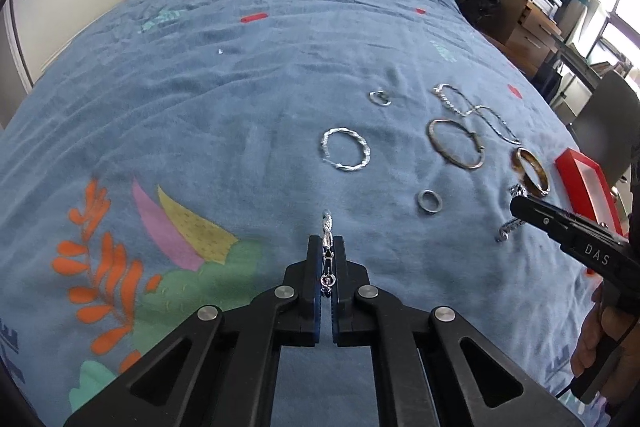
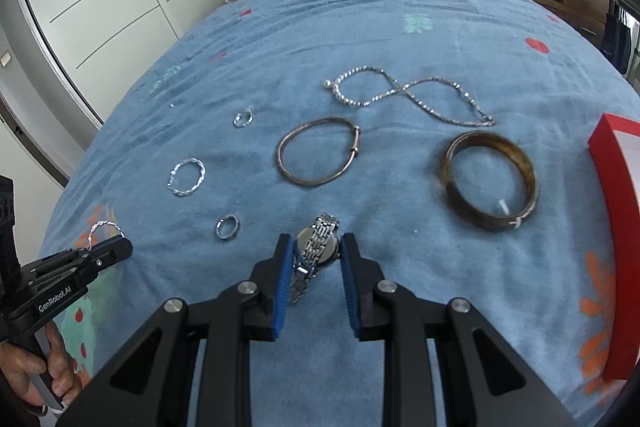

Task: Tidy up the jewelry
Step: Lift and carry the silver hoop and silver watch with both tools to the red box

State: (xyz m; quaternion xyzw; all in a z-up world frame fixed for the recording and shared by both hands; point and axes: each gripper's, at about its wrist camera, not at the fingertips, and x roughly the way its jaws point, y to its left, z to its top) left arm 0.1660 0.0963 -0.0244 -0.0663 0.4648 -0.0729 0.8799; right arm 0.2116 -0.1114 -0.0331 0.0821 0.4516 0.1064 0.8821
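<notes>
While the jewelry is spread over the blue patterned bedspread [image 2: 360, 27], a thin twisted silver hoop [image 1: 327, 227] is pinched edge-on in the left claw [image 1: 328, 247], its jaws pressed nearly together, low over the orange and green print at the near left of the bed. Just right of that claw, in the right wrist view, a twisted silver bangle [image 2: 187, 176] is seen lying flat, with a small open ring [image 2: 243, 117] beyond it and a plain silver ring [image 2: 227, 227] nearer the camera. A thin brown bangle with a clasp [image 2: 318, 151] is laid near the middle, and a beaded silver chain [image 2: 408, 95] is looped in a figure eight behind it. A silver watch with a link band [image 2: 318, 253] is held between the blue pads of the right claw [image 2: 316, 247], the jaws parted by the width of its case and touching it on both sides; whether it is lifted off the bedspread cannot be told. To its right a wide tortoiseshell bangle [image 2: 490, 181] rests flat. At the far right edge, a red box [image 2: 612, 163] is set on the bed.
</notes>
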